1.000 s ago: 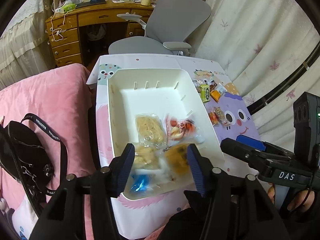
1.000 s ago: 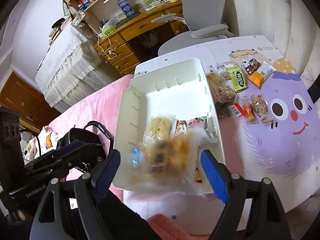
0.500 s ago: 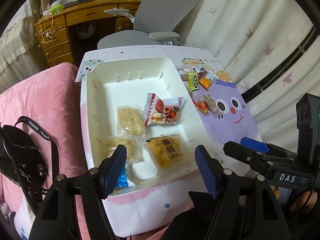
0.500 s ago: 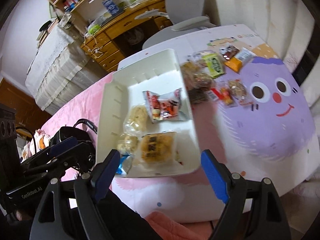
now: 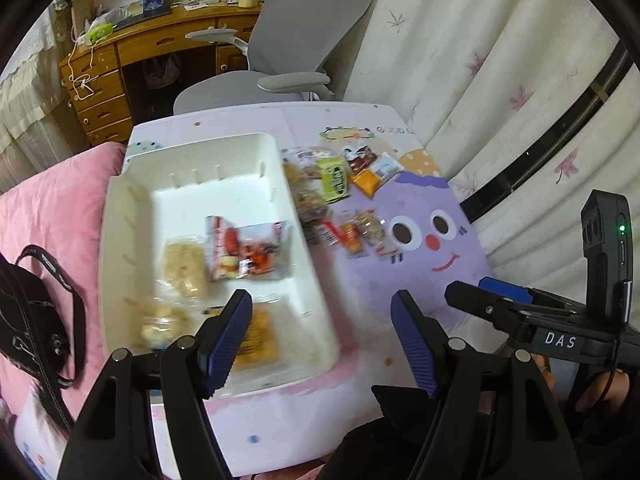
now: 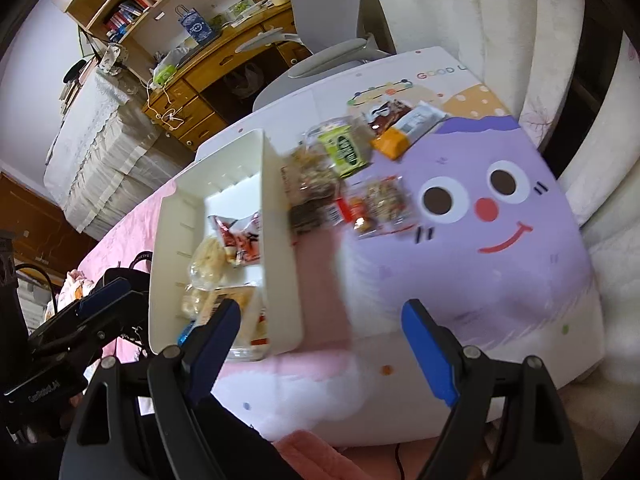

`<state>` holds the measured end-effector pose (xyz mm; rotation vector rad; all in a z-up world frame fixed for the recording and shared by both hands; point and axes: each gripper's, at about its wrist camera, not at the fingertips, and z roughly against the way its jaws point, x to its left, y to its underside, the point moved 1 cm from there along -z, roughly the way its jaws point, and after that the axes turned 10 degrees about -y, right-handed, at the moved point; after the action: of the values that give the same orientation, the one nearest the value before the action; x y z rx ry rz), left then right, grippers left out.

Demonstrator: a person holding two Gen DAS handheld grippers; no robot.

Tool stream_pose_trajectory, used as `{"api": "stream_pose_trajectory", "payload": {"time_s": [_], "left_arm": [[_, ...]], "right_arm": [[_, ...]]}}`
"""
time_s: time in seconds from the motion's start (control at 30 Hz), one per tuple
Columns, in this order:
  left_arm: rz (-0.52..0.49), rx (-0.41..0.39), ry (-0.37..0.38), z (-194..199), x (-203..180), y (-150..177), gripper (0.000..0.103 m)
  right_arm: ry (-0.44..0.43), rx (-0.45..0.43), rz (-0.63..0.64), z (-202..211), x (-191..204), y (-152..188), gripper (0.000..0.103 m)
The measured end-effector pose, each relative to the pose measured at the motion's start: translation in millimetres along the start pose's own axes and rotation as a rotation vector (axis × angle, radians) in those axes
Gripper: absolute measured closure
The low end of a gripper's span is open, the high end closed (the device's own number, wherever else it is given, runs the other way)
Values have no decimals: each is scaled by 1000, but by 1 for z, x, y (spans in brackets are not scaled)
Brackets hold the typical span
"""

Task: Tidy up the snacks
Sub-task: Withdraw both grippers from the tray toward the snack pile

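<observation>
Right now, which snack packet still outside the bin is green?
The green packet with the dark oval label, lying at the far end of the loose pile beside the white bin; its neighbours are orange, brown or clear.

- My left finger (image 5: 226,330) covers part of the orange packet (image 5: 256,340) at the near end of the white bin (image 5: 312,280).
- From my right wrist, the bin's tall near wall (image 6: 280,240) hides most of what lies inside.
- The snack pile (image 5: 340,196) on the mat is smeared; I can't read any label.
- The black bag (image 5: 32,320) is cut off at the left edge.
- Both my gripper bodies run off the bottom of each view.
</observation>
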<state>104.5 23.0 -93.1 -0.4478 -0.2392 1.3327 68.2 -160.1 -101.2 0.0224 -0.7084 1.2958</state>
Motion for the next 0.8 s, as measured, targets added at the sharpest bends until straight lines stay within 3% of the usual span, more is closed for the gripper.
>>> {"api": "stream_pose_trajectory", "payload": {"time_s": [0.5, 0.8], "left_arm": [[193, -35, -62, -28, -92, -14, 31], [227, -6, -84, -57, -128, -15, 31]], "right_arm": [[-61, 87, 141, 27, -81, -67, 19], [-81, 123, 135, 24, -117, -109, 19]]}}
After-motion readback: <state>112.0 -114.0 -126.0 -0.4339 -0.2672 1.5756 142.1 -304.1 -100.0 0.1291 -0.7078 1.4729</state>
